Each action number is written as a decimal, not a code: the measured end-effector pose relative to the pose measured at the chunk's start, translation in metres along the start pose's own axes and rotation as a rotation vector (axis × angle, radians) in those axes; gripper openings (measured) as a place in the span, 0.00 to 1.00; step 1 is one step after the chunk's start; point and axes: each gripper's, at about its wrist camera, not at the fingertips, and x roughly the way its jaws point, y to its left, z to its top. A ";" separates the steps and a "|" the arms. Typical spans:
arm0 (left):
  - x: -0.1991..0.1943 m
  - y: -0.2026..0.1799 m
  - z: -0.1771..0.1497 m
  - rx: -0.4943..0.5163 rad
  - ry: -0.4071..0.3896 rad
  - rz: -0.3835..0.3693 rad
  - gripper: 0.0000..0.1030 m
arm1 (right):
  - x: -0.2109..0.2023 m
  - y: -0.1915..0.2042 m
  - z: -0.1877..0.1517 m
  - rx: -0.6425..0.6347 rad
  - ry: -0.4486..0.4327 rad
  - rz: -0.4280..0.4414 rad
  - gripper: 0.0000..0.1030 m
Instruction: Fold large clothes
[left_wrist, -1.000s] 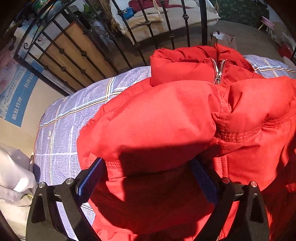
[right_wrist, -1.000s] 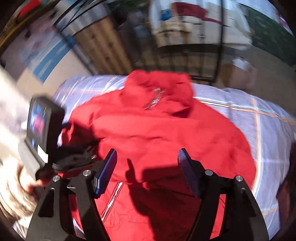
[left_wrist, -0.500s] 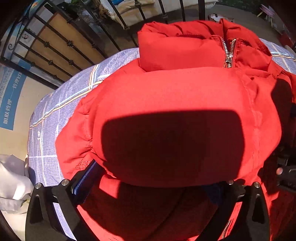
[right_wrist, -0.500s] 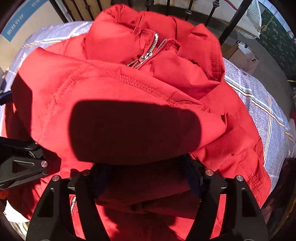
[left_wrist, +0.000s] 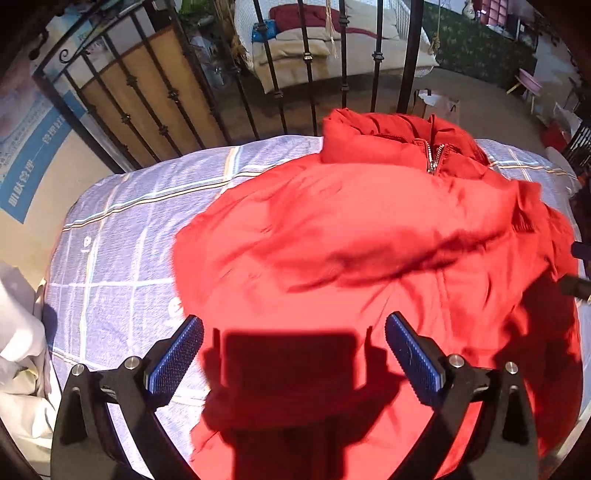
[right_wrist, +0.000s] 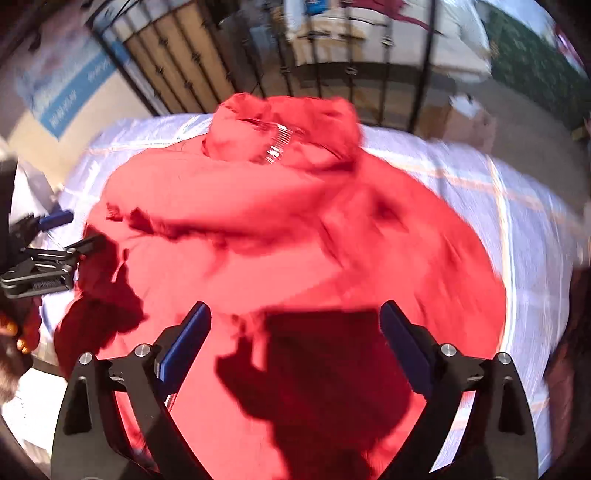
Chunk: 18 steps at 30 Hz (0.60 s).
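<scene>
The red jacket (left_wrist: 369, 258) lies on the checked bed sheet (left_wrist: 122, 236), collar toward the railing edge, long axis running away from both grippers; left gripper (left_wrist: 293, 352) and right gripper (right_wrist: 295, 332) hover over its near hem, jaws spread, holding nothing; neither looks clearly nearer.

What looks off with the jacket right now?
The jacket lies lumpy and skewed on the bed, collar bunched, folds uneven. Both the left gripper and right gripper are open above it, holding nothing.
</scene>
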 end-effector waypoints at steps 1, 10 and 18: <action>-0.004 0.009 -0.012 0.002 0.009 0.000 0.95 | -0.007 -0.013 -0.013 0.036 0.009 -0.003 0.89; 0.002 0.075 -0.114 -0.055 0.184 -0.007 0.94 | -0.021 -0.104 -0.136 0.303 0.203 -0.005 0.89; 0.016 0.059 -0.144 -0.020 0.245 -0.087 0.94 | -0.019 -0.096 -0.169 0.303 0.256 0.035 0.89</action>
